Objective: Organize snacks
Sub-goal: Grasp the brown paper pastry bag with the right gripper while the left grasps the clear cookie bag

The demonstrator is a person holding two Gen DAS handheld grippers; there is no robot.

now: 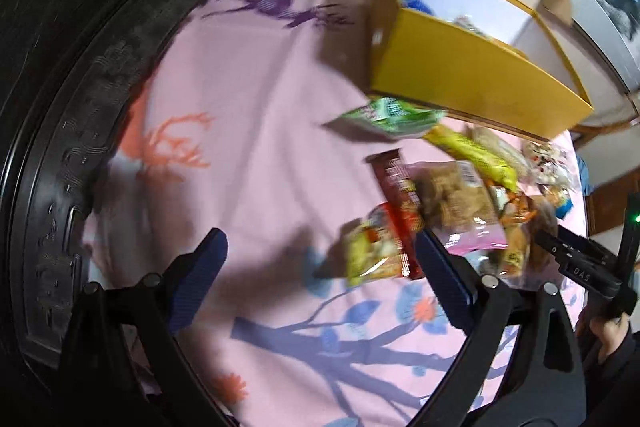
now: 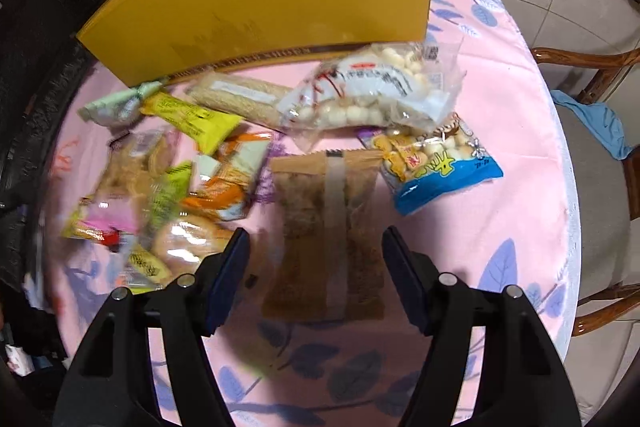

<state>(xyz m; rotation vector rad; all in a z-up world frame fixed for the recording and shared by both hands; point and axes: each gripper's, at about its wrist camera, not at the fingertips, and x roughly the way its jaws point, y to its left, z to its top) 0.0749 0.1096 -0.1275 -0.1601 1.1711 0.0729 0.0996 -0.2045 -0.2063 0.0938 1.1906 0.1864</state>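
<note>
Nearest to me, the right gripper (image 2: 314, 267) hangs with its fingers spread wide, grasping nothing; a long tan packet (image 2: 326, 239) lies flat on the pink tablecloth (image 2: 520, 155) in the gap between them, touching neither. The left gripper (image 1: 320, 259) is likewise released and empty, its dark blue pads (image 1: 202, 279) far apart above bare cloth printed with a purple branch and blue leaves. Its right finger sits just beside the near edge of the snack heap.

That heap spreads across the middle of the round table. In the left view a dark red wrapper (image 1: 396, 195) lies under a clear bag of brown biscuits (image 1: 452, 195), with a yellow-green packet (image 1: 472, 151) beyond them and a green pouch (image 1: 390, 117) nearest the box. In the right view, past the tan packet, a blue-edged bag of small round snacks (image 2: 436, 167) lies to the right, and behind it a clear bag of white balls (image 2: 372, 95) rests against the foot of the box. To the left the smaller packets are blurred and piled over one another.

Farthest back stands the yellow box (image 1: 460, 75), open at the top, white inside, with a few items in it that I cannot make out. A wooden chair (image 2: 592, 75) with blue cloth on its seat stands past the table's edge.
</note>
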